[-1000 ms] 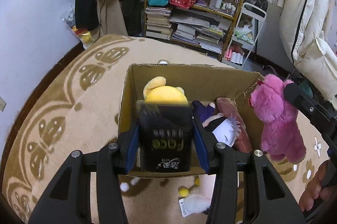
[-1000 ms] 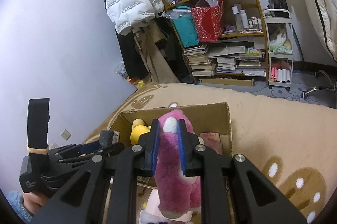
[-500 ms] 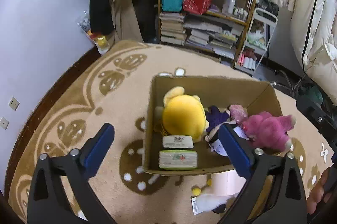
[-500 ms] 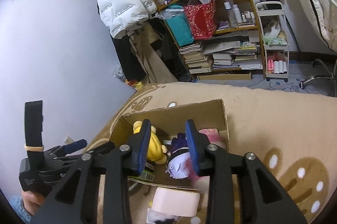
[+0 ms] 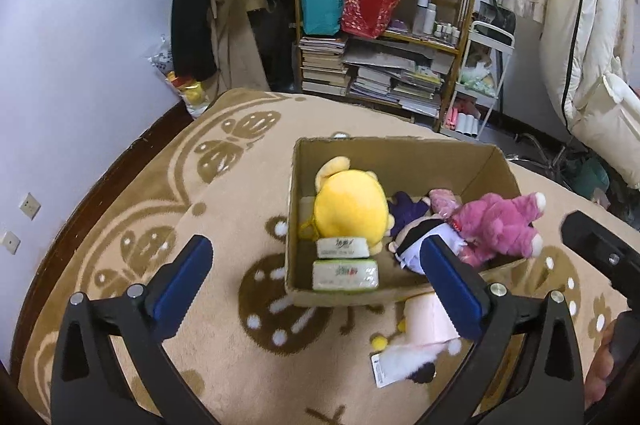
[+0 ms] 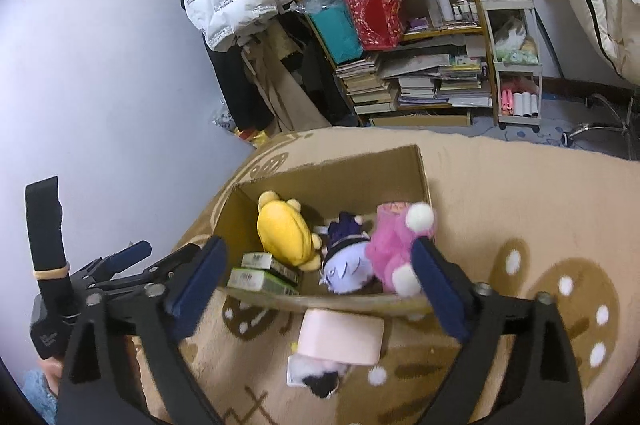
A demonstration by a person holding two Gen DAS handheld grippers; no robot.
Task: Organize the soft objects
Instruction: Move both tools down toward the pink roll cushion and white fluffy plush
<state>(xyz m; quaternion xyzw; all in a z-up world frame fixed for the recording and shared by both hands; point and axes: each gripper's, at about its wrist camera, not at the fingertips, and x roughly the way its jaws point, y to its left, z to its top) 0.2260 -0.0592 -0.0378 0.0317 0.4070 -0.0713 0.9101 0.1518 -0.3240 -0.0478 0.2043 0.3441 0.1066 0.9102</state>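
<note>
Both tongs, left gripper (image 5: pixel 320 281) and right gripper (image 6: pixel 320 279), gape apart, empty; pink plush (image 5: pixel 496 225) lies in cardboard box (image 5: pixel 384 153) ahead of them.

My left gripper (image 5: pixel 316 285) and right gripper (image 6: pixel 320 285) are matte black frames with silver screw heads and blue pads (image 5: pixel 180 285) lining the fingers. A black strap with a tan rubber band (image 6: pixel 51 271) rises from the left handle. Bare skin shows on my right hand (image 5: pixel 600 365).

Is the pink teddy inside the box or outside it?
Inside. The pink teddy lies in the box, at its right side, with feet resting against the rim.
</note>
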